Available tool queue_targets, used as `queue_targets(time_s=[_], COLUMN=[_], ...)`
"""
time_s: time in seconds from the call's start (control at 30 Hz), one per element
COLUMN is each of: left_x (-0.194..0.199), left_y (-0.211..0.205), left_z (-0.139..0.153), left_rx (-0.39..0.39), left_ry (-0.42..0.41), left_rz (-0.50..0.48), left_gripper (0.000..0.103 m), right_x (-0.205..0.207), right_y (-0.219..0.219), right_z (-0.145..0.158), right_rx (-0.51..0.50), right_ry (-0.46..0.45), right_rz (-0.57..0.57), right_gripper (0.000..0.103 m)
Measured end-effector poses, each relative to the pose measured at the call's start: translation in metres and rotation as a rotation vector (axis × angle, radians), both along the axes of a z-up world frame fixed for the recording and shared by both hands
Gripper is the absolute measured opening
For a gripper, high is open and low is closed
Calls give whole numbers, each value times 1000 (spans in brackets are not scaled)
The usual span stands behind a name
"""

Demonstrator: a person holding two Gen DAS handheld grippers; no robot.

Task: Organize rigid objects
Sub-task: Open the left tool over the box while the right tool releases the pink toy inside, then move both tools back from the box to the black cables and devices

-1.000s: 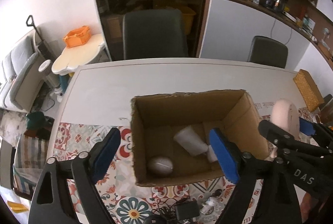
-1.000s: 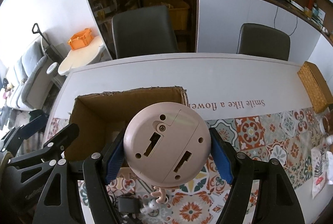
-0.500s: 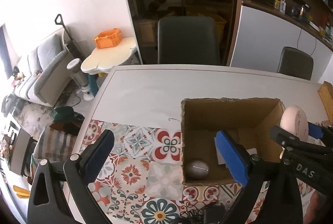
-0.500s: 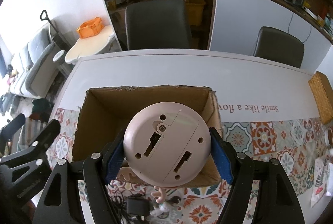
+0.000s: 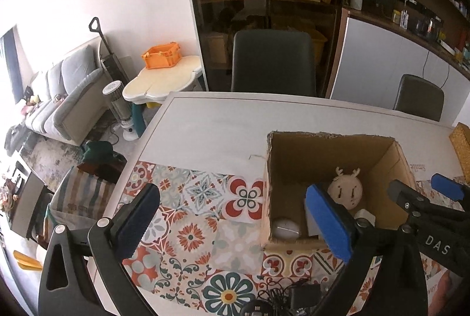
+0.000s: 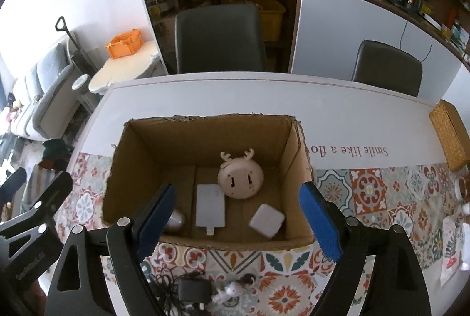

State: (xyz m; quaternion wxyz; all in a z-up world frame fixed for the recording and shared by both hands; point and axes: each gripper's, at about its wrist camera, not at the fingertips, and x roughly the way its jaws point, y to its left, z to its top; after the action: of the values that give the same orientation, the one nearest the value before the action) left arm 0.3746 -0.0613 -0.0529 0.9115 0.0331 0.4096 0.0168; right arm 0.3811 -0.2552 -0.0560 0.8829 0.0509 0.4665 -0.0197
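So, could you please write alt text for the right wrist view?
An open cardboard box on a tiled-pattern table holds a pink round deer-faced gadget, a flat white rectangle, a small white square block and a pale rounded item. The right hand-held gripper is opening above it, empty.

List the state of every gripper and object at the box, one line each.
Brown cardboard box: open-topped, upright on the table.
Round pink deer-faced gadget: inside the box, released, face up.
Flat white rectangular device: lying flat in the box.
Small white square charger: on the box floor.
Right gripper: opening, empty.
Left gripper: opening, empty.
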Motion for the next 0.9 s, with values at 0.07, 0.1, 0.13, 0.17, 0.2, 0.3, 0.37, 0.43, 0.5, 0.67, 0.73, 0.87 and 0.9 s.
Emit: queue_targets(time_s=[0.07, 0.1, 0.13, 0.17, 0.2, 0.3, 0.37, 0.43, 0.5, 0.67, 0.73, 0.87, 0.9], left_x=[-9, -11, -16, -19, -22, -35, -44, -53, -61, -80, -89, -101, -105], left_y=[3, 4, 6, 8, 9, 12, 14, 16, 19, 25, 27, 34, 35], left_z=[3, 3, 5, 6, 7, 9, 10, 11, 12, 10, 8, 1, -2], left_rx=[-1, -1, -2, -10, -16, -20, -12, -7, -4, 15, 22, 16, 19], left_ry=[-10, -15, -21, -25, -26, -34, -45, -56, -59, -65, -70, -55, -50], left_rz=[5, 5, 9, 10, 11, 14, 18, 27, 35, 59, 73, 90, 95], left_gripper=[103, 103, 103, 103, 103, 103, 103, 103, 103, 103, 103, 103, 103], right_x=[-7, -13, -15, -20, -26, -41, -52, -63, -74, -91, -97, -109, -111], right_y=[-1, 0, 1, 1, 2, 3, 7, 9, 11, 18, 21, 28, 29], right_z=[4, 7, 9, 12, 15, 24, 29, 33, 36, 37, 36, 31, 28], right_rx=[-3, -3, -2, -2, -5, -10, -17, -20, -27, -16, -22, -15, -9], right_ry=[-14, -24, -32, -44, -54, -93, -111, -131, -146, -157, -157, -146, -138], right_rz=[-3, -3, -3, -3, -5, -1, 8, 20, 27, 52, 63, 85, 93], right_gripper=[85, 85, 85, 85, 85, 85, 85, 85, 85, 85, 85, 85, 84])
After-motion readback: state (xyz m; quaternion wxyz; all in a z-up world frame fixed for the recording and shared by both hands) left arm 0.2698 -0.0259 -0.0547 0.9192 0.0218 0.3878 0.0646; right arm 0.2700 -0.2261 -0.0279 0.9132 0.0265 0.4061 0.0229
